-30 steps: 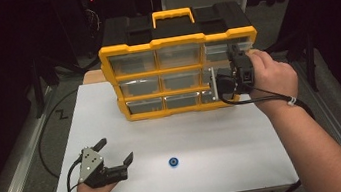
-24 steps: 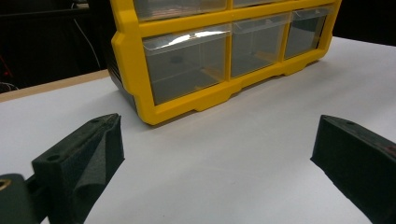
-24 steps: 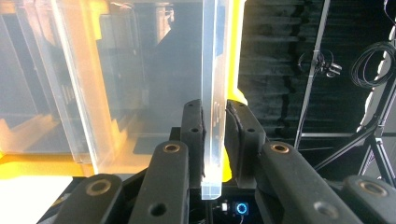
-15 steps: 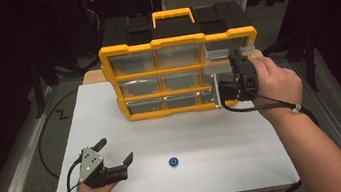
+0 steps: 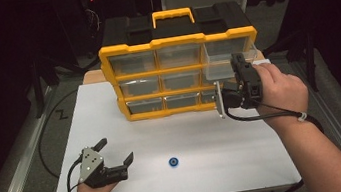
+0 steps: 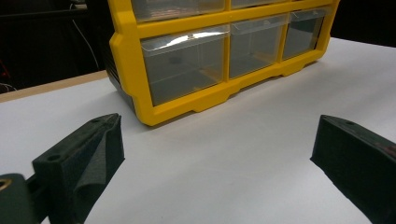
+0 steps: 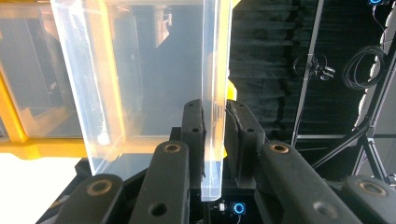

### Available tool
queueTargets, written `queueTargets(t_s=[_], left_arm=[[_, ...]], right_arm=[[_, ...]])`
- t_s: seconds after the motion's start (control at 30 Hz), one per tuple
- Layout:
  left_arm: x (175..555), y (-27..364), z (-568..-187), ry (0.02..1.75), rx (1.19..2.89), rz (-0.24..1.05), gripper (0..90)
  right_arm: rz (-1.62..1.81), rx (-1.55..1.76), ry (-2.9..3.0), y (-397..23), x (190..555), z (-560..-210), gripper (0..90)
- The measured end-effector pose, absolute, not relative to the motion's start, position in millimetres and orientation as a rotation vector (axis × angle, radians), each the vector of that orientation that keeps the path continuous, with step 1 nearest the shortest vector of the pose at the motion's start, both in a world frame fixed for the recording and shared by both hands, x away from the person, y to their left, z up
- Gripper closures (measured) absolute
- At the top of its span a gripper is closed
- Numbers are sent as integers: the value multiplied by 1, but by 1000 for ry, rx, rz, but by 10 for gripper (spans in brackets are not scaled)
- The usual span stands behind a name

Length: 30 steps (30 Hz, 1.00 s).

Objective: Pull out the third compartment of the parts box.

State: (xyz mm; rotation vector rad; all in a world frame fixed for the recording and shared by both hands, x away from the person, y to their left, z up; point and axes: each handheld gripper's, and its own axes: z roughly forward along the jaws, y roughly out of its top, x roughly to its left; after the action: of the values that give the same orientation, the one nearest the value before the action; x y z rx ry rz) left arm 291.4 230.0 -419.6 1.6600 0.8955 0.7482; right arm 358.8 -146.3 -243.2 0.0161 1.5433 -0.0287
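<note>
Yellow-framed organizer (image 5: 181, 69), clear drawer (image 7: 154, 70), blue ring (image 5: 173, 162), white table (image 5: 218, 165).

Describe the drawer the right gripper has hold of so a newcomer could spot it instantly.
Start at the yellow organizer with the black top, standing at the far side of the white table. Go to its top row, rightmost column: the clear drawer there is clamped at its front wall by the right gripper. Unlike its neighbours, which sit flush, it juts out of the frame.

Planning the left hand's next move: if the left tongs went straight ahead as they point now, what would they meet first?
Likely the yellow organizer, at its bottom-left drawer. The left tongs stand open over bare white tabletop, with nothing between; depth is hard to judge.
</note>
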Motion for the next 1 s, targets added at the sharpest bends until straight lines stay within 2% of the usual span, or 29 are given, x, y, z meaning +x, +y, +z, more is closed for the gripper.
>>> queueTargets(t_s=[1.0], left_arm=[[291, 229, -420, 893, 1666, 748, 29]], right_arm=[[-6, 11, 1522, -148, 337, -249, 801]])
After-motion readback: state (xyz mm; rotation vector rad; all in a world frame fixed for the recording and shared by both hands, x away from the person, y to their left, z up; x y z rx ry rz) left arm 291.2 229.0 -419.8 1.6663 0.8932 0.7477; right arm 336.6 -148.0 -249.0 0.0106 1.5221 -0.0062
